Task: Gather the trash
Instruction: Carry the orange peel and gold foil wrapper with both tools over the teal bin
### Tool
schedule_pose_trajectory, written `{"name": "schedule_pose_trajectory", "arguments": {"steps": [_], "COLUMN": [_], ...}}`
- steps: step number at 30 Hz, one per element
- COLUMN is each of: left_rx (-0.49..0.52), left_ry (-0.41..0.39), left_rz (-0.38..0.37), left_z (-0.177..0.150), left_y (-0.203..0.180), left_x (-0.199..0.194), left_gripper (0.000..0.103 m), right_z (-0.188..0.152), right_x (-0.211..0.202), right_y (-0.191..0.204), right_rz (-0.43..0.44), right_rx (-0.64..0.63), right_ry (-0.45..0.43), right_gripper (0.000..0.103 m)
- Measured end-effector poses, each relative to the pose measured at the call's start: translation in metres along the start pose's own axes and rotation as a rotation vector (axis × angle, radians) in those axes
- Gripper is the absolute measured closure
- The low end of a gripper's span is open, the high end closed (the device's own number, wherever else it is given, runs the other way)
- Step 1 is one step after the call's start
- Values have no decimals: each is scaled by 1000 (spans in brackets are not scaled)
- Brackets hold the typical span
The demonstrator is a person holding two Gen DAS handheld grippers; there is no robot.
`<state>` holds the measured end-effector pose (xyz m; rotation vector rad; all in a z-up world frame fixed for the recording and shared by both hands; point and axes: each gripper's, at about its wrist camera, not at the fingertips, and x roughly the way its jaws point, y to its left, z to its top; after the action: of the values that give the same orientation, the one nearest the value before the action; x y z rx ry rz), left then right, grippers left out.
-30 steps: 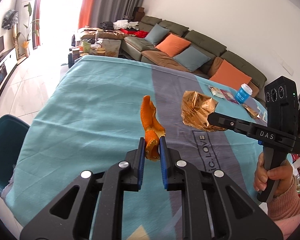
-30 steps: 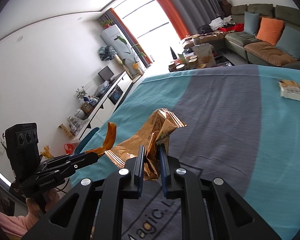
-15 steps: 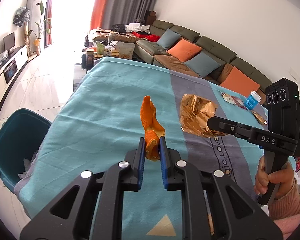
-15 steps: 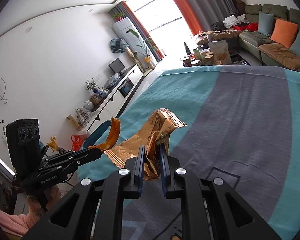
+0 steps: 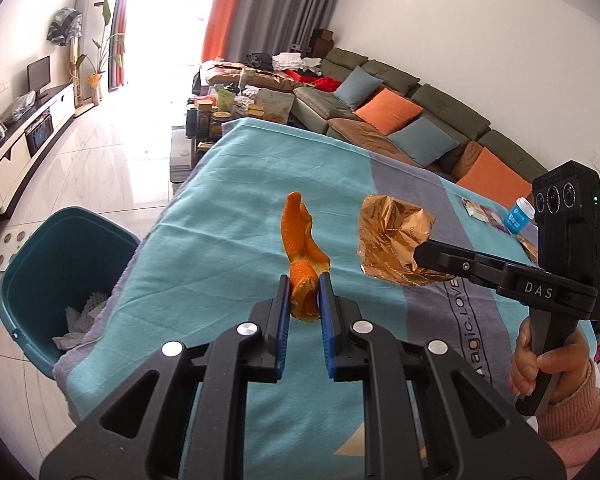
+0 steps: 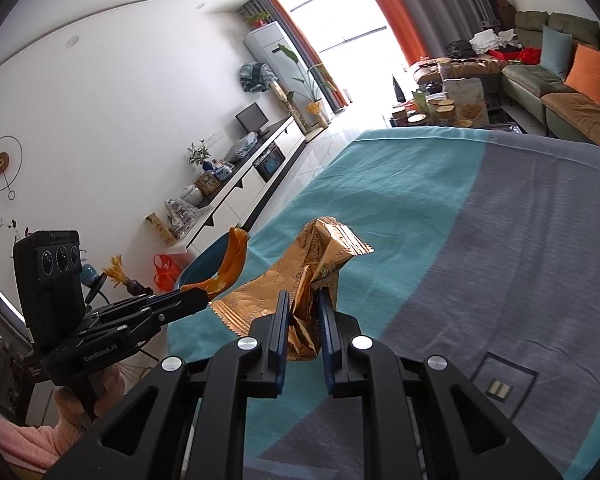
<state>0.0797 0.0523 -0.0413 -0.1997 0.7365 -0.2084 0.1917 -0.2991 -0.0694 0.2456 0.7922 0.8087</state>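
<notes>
Tongs [image 5: 304, 294] near teal bin [image 5: 60, 272], tablecloth [image 5: 228, 216] between

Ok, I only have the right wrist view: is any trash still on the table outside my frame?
Observer: Yes. The left wrist view shows a small blue bottle and a flat packet lying on the tablecloth, towards its far right edge.
Operator: And how full is the bin?
Observer: Not very. The teal bin stands on the floor beside the table, with crumpled white paper well below its rim.
</notes>
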Motion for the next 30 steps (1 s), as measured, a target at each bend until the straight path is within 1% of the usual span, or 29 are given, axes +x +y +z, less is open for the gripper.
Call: {"name": "schedule_pose_trajectory", "arguments": {"steps": [30], "left_rx": [-72], "left_ry": [-54], "left_rz": [91], "left_z": [-3], "left_y": [48], "left_x": [-33], "left_gripper": [89], "right_z": [10], "right_x": [54], "right_y": [46], "right_rz": [85], "right_rx": [-89], "right_ry": [76], "right_gripper": [90]}}
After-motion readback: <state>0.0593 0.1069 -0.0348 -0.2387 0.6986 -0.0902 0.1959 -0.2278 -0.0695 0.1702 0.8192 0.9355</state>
